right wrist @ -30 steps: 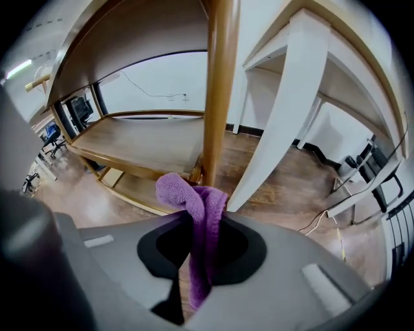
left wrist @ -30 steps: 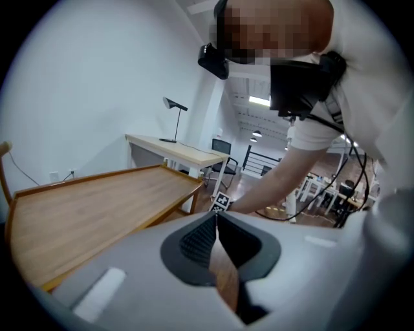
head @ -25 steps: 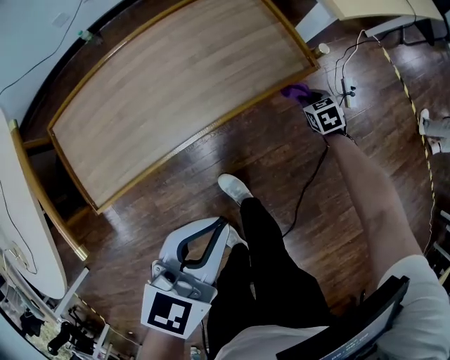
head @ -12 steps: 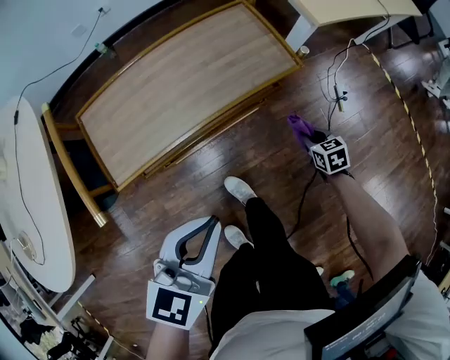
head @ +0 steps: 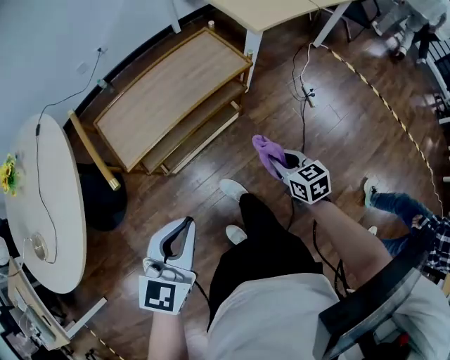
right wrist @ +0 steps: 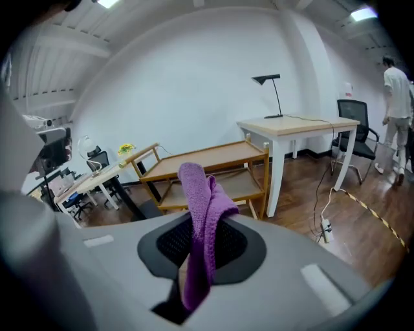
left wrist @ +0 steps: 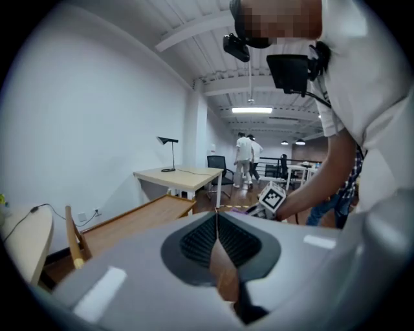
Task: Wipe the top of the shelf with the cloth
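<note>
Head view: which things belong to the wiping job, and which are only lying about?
Job: purple knitted cloth, shut in the right tongs; low wooden shelf with a flat top.
Lying about: round white table; yellow flowers on it; black cable on the floor; pale wooden desk.

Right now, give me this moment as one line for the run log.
right tongs: shut on purple cloth | left tongs: shut, empty | cloth: held over floor, not touching shelf
</note>
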Demonstrator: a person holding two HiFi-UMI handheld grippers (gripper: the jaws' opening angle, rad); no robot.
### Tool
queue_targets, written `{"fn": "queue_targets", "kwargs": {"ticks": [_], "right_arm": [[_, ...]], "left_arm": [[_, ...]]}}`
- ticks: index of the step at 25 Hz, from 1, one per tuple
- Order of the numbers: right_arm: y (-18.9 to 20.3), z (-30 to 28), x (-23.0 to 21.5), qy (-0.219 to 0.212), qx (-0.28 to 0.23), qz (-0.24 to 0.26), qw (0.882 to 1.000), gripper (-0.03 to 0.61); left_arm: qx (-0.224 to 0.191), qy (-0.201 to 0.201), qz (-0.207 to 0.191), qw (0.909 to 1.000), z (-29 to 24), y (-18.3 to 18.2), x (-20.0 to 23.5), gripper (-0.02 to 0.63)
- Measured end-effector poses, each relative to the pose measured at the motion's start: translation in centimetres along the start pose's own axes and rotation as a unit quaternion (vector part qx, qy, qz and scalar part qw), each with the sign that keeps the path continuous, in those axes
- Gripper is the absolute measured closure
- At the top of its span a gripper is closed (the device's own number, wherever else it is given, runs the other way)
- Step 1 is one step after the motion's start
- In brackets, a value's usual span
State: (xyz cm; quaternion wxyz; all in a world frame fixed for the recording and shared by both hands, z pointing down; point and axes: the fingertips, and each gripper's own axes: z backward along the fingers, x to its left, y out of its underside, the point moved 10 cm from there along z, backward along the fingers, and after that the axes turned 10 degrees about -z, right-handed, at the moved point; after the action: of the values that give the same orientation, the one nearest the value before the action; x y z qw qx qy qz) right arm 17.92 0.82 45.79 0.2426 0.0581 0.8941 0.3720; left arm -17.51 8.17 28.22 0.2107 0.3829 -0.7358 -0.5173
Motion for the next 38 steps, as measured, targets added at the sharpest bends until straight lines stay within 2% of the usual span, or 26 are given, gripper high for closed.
{"fn": "queue_targets", "kwargs": {"ticks": [4, 8, 15, 19, 24, 27, 31, 38], "right_arm": [[0.5, 7.0, 2.9, 0.005, -0.019, 0.007, 1.000, 0.526], [1.1, 13.3, 5.1, -0.001, -0.030, 0.008, 1.000, 0.526], [-0.2, 21.5, 8.5, -0.060, -0.047, 0.041, 0.996, 0.526], [-1.2, 25.4, 8.9, -0.084, -0.068, 0.061, 0.992, 0.526], [-0.9, 30.5, 7.5, -0.108, -0.105, 0.080, 0.985, 0.526], [0.5, 34.7, 5.4, -0.119, -0.119, 0.079, 0.983, 0.526], [2.8, 41.0, 1.9, -0.122, -0.124, 0.079, 0.982, 0.526], [7.1, 48.9, -3.1, -0.123, -0.132, 0.074, 0.981, 0.526]], "left_arm": [[-0.028, -0.004, 0.001, 0.9996, 2.9, -0.8, -2.5, 0.588], [-0.030, -0.001, -0.002, 0.9996, 5.3, -1.1, -5.5, 0.588], [-0.031, -0.016, 0.002, 0.9994, 8.5, -2.1, -9.4, 0.588], [-0.029, -0.038, -0.017, 0.9987, 9.7, -2.9, -12.2, 0.588], [-0.033, -0.059, -0.014, 0.9976, 10.0, -4.3, -17.1, 0.591], [-0.051, -0.077, 0.024, 0.9954, 9.3, -6.3, -21.7, 0.591], [-0.070, -0.077, 0.058, 0.9929, 7.7, -9.0, -28.2, 0.592], [-0.064, -0.083, 0.042, 0.9937, 6.6, -11.3, -38.5, 0.591]]}}
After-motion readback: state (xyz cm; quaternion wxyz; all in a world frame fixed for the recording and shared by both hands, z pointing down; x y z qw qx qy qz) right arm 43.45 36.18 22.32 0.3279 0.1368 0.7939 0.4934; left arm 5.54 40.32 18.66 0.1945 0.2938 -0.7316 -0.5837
